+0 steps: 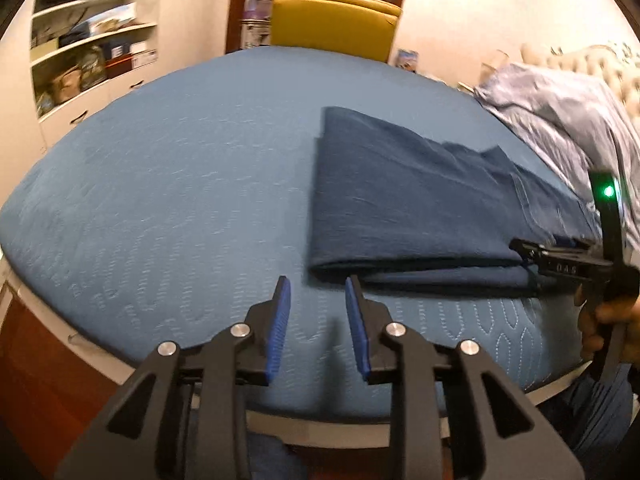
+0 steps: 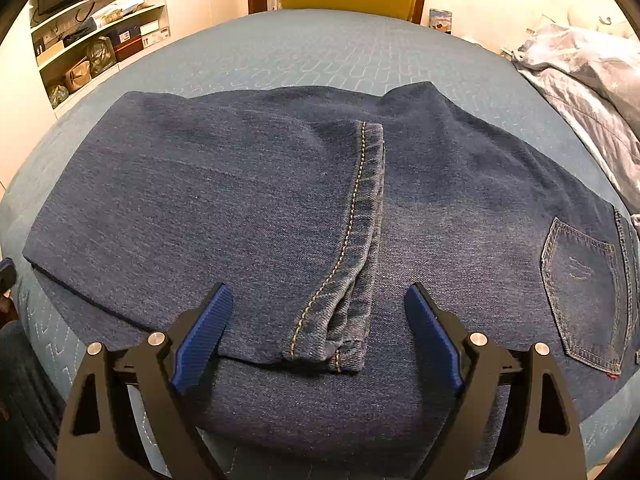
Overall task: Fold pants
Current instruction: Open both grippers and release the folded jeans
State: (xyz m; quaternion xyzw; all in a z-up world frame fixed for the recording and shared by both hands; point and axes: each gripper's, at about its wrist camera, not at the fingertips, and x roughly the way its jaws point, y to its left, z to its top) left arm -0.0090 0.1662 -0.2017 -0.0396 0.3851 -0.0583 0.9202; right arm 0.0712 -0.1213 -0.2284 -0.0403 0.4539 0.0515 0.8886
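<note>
The right gripper (image 2: 318,320) hangs with fingers spread wide over the jeans (image 2: 248,208), holding nothing. The jeans lie folded near the bed's (image 1: 160,184) front edge, hem on top. The left gripper (image 1: 318,300) is parted, empty, just beside the fold.

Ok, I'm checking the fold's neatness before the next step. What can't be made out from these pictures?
- Waistband of the jeans: cut off by the right wrist view's right edge, beyond the back pocket.
- Layers beneath the folded leg: hidden by the top denim, both views.
- Right gripper fingertips in the left wrist view: motion-blurred against the jeans' edge.
- Left gripper: almost wholly outside the right wrist view.
</note>
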